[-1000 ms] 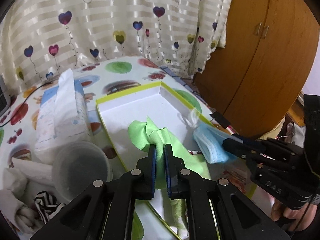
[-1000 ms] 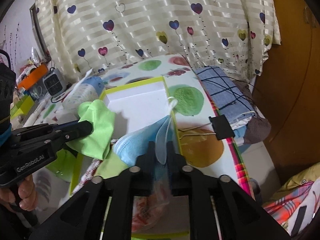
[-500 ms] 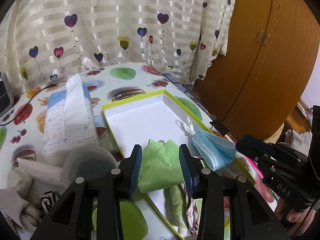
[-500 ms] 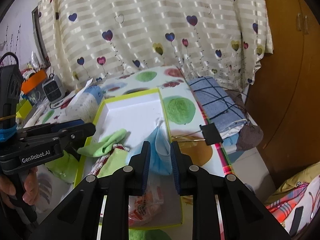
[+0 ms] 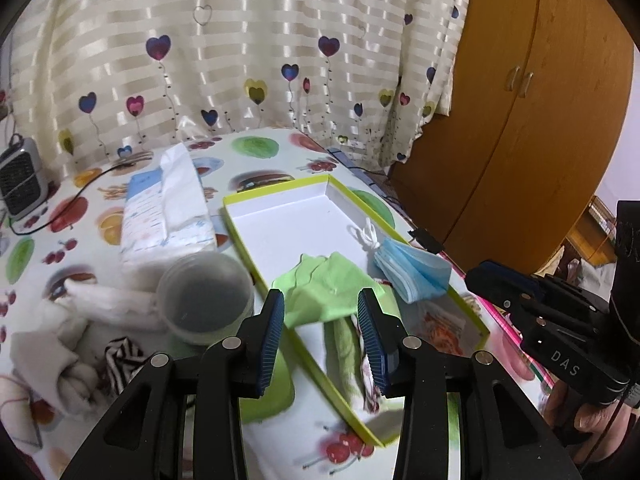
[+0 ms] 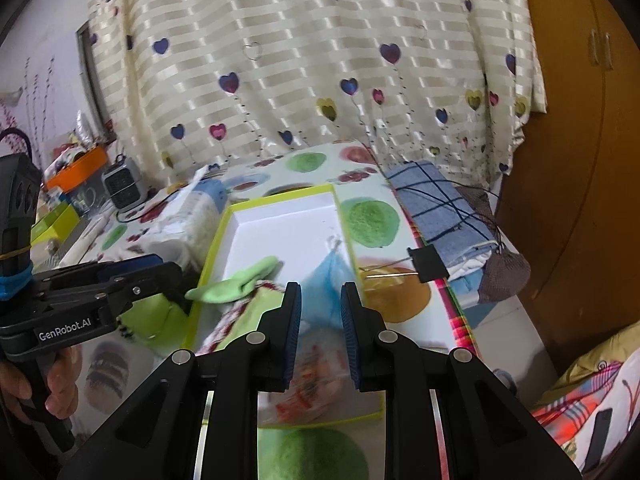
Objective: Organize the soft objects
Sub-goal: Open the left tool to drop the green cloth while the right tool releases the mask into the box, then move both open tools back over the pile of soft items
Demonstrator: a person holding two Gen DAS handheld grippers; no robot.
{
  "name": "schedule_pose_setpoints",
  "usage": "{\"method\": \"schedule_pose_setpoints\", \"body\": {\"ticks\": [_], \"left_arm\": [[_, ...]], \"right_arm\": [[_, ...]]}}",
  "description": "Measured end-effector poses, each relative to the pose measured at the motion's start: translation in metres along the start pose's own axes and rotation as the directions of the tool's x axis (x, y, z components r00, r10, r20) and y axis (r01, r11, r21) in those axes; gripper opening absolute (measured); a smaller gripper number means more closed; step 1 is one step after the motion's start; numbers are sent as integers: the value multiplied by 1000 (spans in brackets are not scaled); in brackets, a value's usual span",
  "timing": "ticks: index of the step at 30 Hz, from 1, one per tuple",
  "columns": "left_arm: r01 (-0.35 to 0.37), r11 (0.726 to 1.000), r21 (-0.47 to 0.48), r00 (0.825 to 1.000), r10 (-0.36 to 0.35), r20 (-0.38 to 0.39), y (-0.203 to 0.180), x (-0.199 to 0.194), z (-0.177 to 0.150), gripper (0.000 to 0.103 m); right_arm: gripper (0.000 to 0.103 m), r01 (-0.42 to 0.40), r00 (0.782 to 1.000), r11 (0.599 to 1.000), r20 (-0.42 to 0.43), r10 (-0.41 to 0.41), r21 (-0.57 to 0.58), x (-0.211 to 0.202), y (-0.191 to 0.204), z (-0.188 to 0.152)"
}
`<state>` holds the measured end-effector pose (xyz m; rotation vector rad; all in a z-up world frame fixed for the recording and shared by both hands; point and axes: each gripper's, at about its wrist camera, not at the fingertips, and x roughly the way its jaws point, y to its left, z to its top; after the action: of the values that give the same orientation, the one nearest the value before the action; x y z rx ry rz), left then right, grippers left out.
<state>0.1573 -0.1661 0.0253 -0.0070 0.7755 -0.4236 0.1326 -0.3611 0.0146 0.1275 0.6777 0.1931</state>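
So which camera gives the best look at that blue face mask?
The left wrist view: the blue face mask lies sharp and whole in the box. In the right wrist view it is blurred and partly hidden behind the gripper's fingers.

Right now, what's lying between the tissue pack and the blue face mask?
In the left wrist view, the near wall of the yellow-rimmed box and its bare white floor lie between the tissue pack and the blue face mask.
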Motion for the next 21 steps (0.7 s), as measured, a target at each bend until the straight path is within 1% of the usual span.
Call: {"method": "schedule_pose_setpoints", "body": {"ticks": [5, 7, 8, 9, 17, 21], "left_arm": [[-3, 1000, 2, 1000, 3, 19, -2, -21, -10, 37], [-8, 1000, 1, 999, 8, 31, -1, -31, -13, 37], [-13, 1000, 1, 999, 13, 36, -1, -35, -16, 37], [-18, 1000, 0, 999, 18, 42, 0, -40, -17, 37], [-36, 999, -29, 997, 38, 66, 13, -70, -35, 37], [-53, 997, -57, 997, 57, 60, 25, -77, -45, 38]], "right_arm": [[23, -28, 1000, 999, 3, 28, -35, -10, 16, -2], [40, -38, 999, 998, 8, 39, -51, -16, 23, -3], [57, -44, 999, 997, 10, 45, -57, -18, 26, -3], [59, -51, 999, 997, 16, 52, -64, -21, 29, -4], [59, -81, 996, 991, 24, 85, -110, -38, 51, -8], [59, -86, 995, 991, 44, 91, -100, -49, 51, -8]]}}
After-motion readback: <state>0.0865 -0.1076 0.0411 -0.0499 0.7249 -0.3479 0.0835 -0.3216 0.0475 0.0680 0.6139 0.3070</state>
